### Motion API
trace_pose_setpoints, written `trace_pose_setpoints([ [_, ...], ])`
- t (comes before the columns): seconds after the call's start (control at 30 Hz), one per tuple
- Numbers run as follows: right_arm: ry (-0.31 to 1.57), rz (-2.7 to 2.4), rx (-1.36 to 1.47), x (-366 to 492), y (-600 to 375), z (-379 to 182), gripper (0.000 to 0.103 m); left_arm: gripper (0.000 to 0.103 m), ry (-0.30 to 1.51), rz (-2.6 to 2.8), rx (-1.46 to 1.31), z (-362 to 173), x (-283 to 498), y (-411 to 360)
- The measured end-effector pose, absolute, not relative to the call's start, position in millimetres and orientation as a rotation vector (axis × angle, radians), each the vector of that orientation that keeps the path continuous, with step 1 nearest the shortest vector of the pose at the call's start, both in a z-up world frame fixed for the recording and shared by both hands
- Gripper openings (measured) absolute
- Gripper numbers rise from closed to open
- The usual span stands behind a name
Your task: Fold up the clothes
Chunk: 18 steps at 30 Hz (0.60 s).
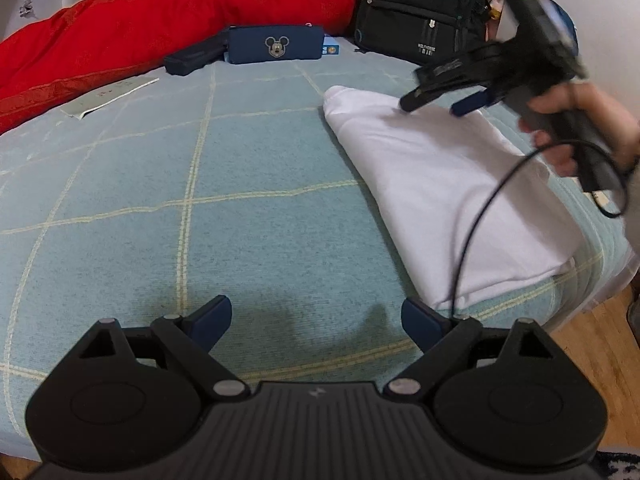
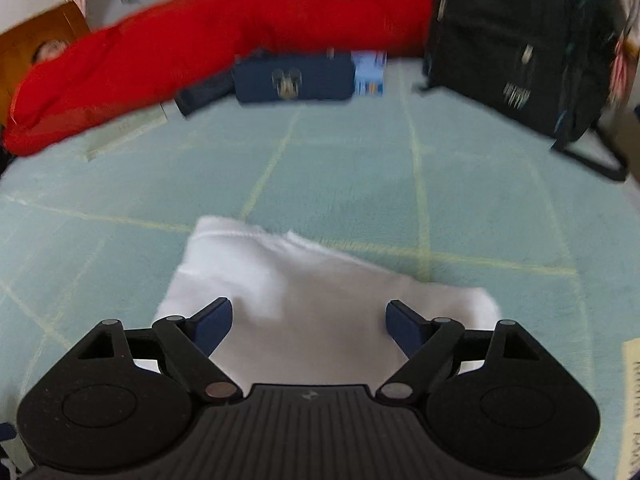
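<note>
A: Work surface: a bed [image 1: 248, 208] covered by a pale teal blanket with a cream grid. Along its far side lie a red quilted duvet [image 1: 152, 28], a navy zip pouch with a cartoon mouse print [image 1: 276, 46] and a black fabric backpack [image 1: 416, 8].

B: Location of the task item?

A: The white fabric garment [image 1: 448, 188] lies on the bed's right side as a compact rectangular bundle with layered edges. It already lies folded.

B: Tool status?

A: The left hand-held gripper [image 1: 316, 316] has its jaws spread wide over bare blanket, holding nothing. The right hand-held gripper [image 2: 308, 318], carried by a hand [image 1: 576, 124], hangs above the bundle's far end, jaws apart and empty.

B: Hazards?

A: Probable faults: a fingertip or the trailing black cable [image 1: 492, 208] catching the top layer would drag the fold apart. The bundle's near corner sits close to the bed's edge; a push could slide it off.
</note>
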State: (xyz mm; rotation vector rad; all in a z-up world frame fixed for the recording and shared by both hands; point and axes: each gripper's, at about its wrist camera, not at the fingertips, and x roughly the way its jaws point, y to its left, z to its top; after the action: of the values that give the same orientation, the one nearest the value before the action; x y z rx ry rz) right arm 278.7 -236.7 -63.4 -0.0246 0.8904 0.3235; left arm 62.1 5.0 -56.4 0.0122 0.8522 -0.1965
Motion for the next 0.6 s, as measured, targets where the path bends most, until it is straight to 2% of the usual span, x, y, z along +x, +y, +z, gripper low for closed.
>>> trace_pose_setpoints([
  [0.07,0.897,0.293,-0.062,289,-228,-74,0.097,0.092,0.852,-0.193,0.007,-57,62,8],
  [0.27,0.888,0.245,-0.027,315,-227,-73,0.097,0.092,0.853,-0.176,-0.010,-58,68,17],
  [0.43,0.885,0.324,-0.067,304,-214,-48,0.098,0.092,0.845,-0.171,-0.025,-57,70,22],
  [0.6,0.927,0.320,-0.136,318,-188,-70,0.098,0.092,0.851,-0.174,-0.031,-60,70,25],
])
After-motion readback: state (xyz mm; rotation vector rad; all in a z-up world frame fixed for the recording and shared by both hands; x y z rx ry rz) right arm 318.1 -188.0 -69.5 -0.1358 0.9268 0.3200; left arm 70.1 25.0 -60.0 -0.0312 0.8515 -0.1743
